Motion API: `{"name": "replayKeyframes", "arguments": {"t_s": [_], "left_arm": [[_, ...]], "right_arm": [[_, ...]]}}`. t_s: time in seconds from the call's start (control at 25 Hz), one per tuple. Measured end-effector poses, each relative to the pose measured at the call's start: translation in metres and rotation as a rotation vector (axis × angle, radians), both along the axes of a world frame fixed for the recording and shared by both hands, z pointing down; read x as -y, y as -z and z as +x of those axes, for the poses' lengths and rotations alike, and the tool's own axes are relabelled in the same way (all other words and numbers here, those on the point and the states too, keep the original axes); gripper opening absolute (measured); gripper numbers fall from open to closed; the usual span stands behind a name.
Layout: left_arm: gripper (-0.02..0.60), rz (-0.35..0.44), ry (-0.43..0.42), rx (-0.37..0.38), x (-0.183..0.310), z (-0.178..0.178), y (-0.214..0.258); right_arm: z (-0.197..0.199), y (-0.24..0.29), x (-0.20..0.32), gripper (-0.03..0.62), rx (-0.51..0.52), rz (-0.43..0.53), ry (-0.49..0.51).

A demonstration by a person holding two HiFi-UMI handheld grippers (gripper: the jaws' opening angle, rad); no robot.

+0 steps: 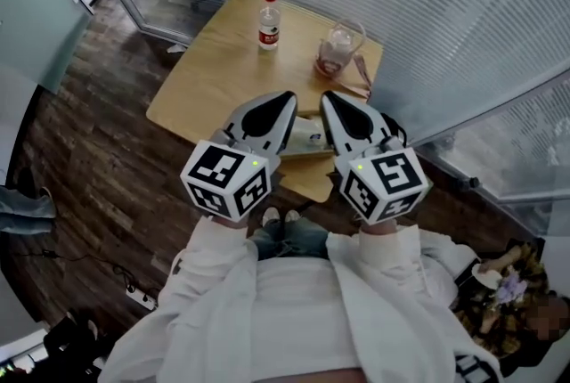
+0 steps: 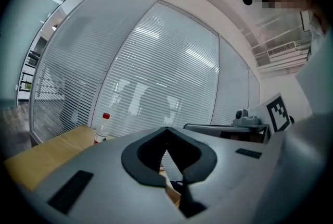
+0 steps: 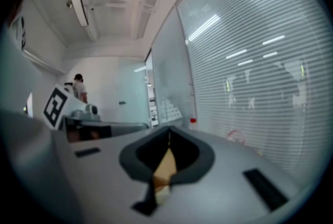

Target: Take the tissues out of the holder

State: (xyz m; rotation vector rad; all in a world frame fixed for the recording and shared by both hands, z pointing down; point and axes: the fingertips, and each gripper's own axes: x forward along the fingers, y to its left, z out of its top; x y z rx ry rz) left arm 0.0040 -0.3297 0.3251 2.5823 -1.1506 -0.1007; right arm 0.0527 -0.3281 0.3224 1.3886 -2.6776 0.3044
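Mostly hidden between the closed left hand-held gripper (image 1: 289, 96) and right hand-held gripper (image 1: 328, 96), the tissue holder (image 1: 307, 134) shows no clear axis.

We count one table (image 1: 200, 83). On its tabletop we count one red-capped bottle (image 1: 268, 20) near the far edge, one clear holder (image 1: 339, 50) at the far right corner and one pale flat item (image 1: 304, 138) at the near edge. We count two grippers, the left gripper (image 1: 285, 100) and the right gripper (image 1: 329, 100), and one power strip (image 1: 141, 297).

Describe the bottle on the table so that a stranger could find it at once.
Look at the light wooden table beside the glass wall with blinds. Near its far edge stands a small plastic bottle, left of a clear container. Only the bottle has a red cap and a red label.
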Motion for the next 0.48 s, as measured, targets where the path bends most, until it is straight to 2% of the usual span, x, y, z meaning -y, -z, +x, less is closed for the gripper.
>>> {"name": "replayKeyframes", "arguments": {"t_s": [0.2,0.36,0.48], "left_arm": [[0.009,-0.012,0.009,-0.011,-0.003,0.001,-0.005],[0.009,-0.017,0.026,0.018,-0.005,-0.002,-0.01],[0.009,-0.02,0.041,0.012,-0.005,-0.005,-0.013]], "right_arm": [[0.0,-0.003,-0.001,0.012,-0.017,0.002,0.019],[-0.001,-0.008,-0.001,0.012,-0.025,-0.009,0.039],[-0.003,-0.014,-0.001,0.012,-0.055,-0.013,0.056]]}}
